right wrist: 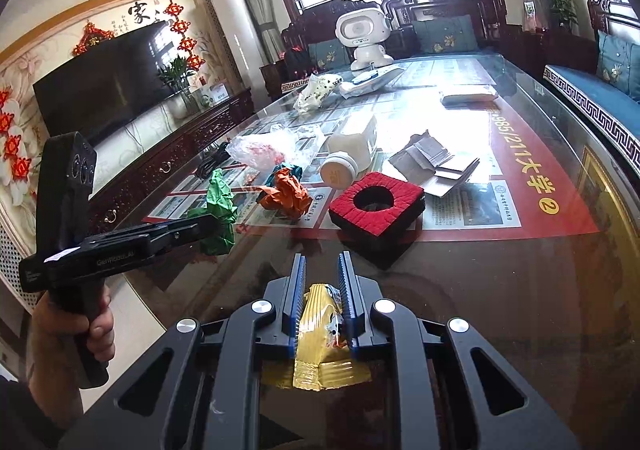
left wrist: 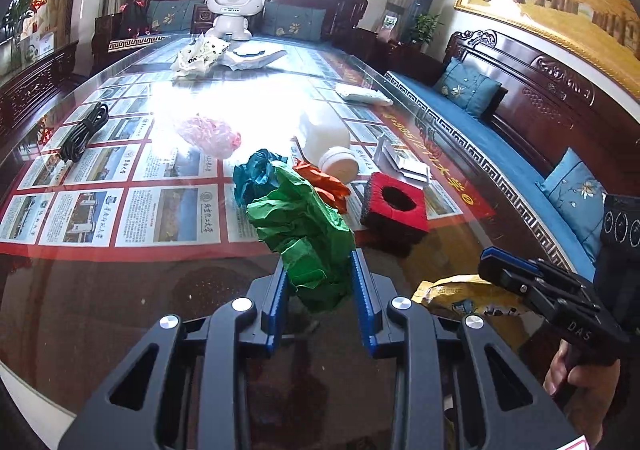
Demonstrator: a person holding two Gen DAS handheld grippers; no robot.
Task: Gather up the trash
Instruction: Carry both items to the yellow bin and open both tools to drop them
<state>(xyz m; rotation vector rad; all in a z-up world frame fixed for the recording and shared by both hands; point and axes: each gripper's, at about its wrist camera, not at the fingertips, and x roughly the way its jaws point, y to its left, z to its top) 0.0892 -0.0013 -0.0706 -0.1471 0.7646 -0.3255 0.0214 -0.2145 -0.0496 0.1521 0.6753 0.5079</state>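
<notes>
Left claw (left wrist: pixel 320 270) grips green paper (left wrist: pixel 304 226); right claw (right wrist: pixel 322 278) grips yellow wrapper (right wrist: pixel 320 334); we judge orange wad (right wrist: pixel 286 194) nearer left.

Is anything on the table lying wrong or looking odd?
Yes. The white bottle lies on its side, cap toward the cameras, behind the red block. Crumpled orange paper and a pink bag are scattered around it on the glass.
</notes>
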